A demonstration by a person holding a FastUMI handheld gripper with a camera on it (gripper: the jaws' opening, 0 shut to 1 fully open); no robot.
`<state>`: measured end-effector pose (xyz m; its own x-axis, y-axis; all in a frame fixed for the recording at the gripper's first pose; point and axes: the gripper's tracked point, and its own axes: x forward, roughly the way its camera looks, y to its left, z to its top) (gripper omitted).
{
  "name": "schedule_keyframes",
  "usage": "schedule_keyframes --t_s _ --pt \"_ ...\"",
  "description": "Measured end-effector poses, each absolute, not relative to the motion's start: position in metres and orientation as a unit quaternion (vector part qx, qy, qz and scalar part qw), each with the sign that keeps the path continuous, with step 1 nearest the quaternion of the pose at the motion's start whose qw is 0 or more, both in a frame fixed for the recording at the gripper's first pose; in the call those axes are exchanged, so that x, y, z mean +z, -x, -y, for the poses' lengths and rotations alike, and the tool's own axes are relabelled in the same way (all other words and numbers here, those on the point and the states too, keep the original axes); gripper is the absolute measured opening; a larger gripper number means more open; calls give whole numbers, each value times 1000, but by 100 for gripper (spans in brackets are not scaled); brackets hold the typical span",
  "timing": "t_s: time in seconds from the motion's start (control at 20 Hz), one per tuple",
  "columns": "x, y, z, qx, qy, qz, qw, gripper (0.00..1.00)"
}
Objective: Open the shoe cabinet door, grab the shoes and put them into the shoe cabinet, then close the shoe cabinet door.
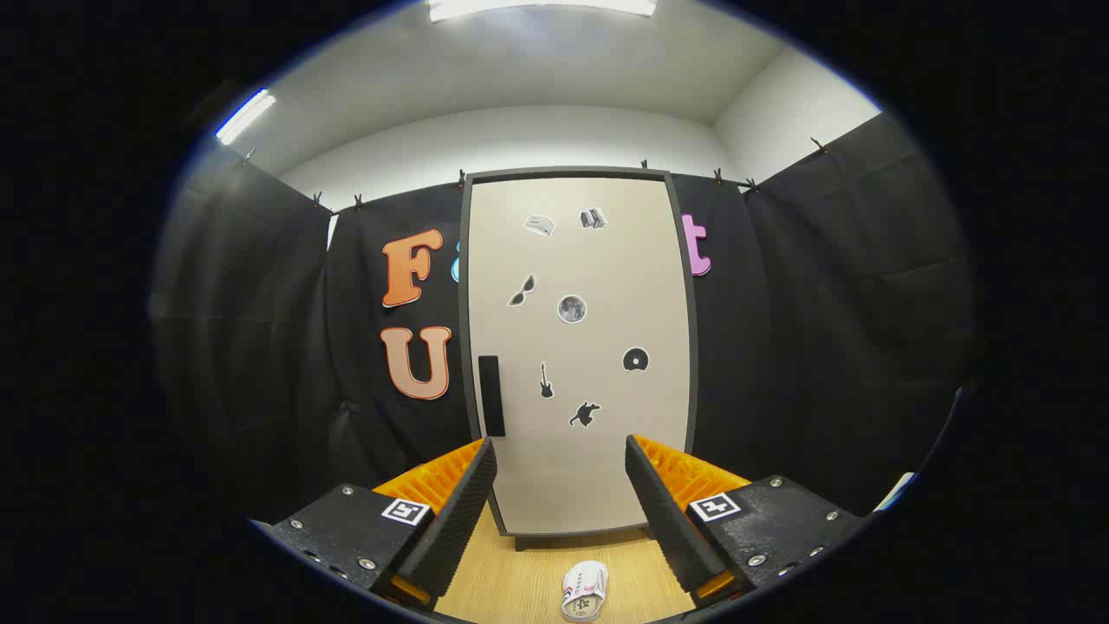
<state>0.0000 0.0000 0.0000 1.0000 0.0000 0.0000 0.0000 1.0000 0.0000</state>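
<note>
The shoe cabinet stands upright on the wooden floor, its cream door shut (small dark stickers dot it), a black handle near its edge. A white shoe lies on the floor just before it.

My fingers stand wide apart with nothing between them, so the way ahead is open across the wooden floor. A white shoe lies on that floor low between them. Beyond, the closed cabinet door blocks the way; its dark handle sits near the door's left edge.
</note>
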Motion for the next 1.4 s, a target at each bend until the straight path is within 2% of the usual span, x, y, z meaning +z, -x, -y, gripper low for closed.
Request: schedule_keyframes --t_s 1.4 --pt "-8 -16 -15 11 4 -12 1000 94"
